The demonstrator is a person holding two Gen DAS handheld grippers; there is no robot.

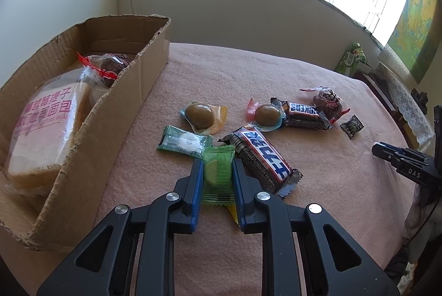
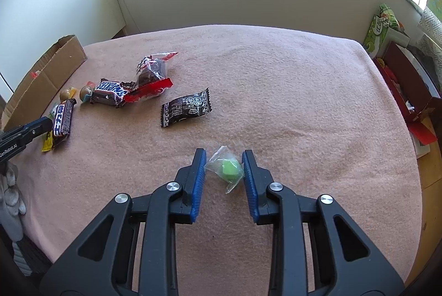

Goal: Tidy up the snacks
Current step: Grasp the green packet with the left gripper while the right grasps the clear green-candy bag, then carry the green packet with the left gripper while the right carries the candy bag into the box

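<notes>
Clamping a green-and-yellow square candy wrapper (image 1: 218,175) between its blue-padded jaws, our left gripper (image 1: 216,171) pressed it down on the pink cloth-covered table (image 1: 317,69), just beside a long brown Snickers bar (image 1: 261,157). Our right gripper (image 2: 224,167) had its jaws pinched on a small clear packet with a green sweet inside (image 2: 228,170), well apart from the pile. To the left stood a torn brown cardboard box (image 1: 83,135) holding a bag of sliced bread (image 1: 47,130). Near the bars lay two round brown sweets (image 1: 200,116) and a black foil packet (image 2: 186,108).
</notes>
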